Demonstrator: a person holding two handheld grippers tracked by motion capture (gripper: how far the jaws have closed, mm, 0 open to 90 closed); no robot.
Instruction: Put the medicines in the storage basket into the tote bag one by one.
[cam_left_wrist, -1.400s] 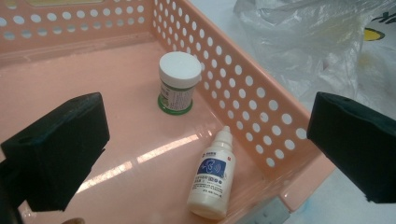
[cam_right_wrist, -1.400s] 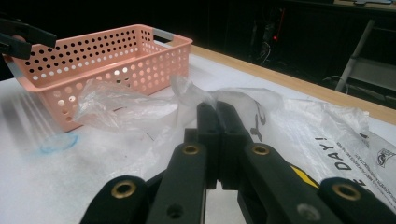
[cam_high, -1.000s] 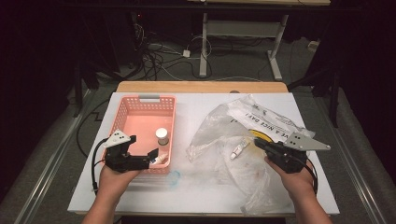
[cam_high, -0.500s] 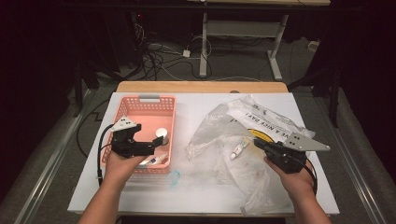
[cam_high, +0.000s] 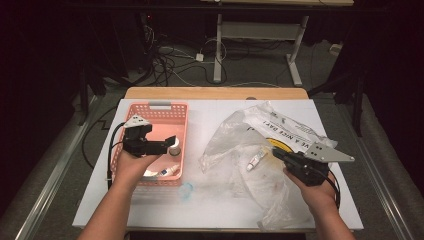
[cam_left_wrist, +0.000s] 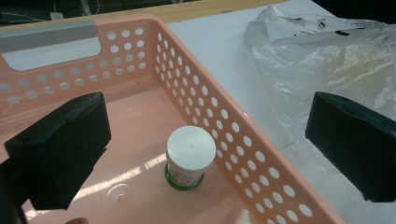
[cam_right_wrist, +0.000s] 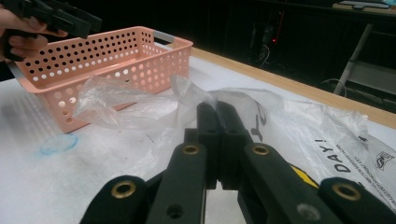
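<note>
My left hand-held gripper (cam_high: 167, 144) has moved up from the near edge of the pink basket (cam_high: 150, 111) and now hangs over its middle, jaws spread wide with nothing between them. The white-capped jar (cam_left_wrist: 190, 156) stands upright on the basket floor below the open jaws, untouched. My right hand-held gripper (cam_high: 278, 153) has not moved: jaws pressed fully together on the clear plastic bag (cam_high: 235, 135) lying on the white surface (cam_high: 210, 200).
</note>
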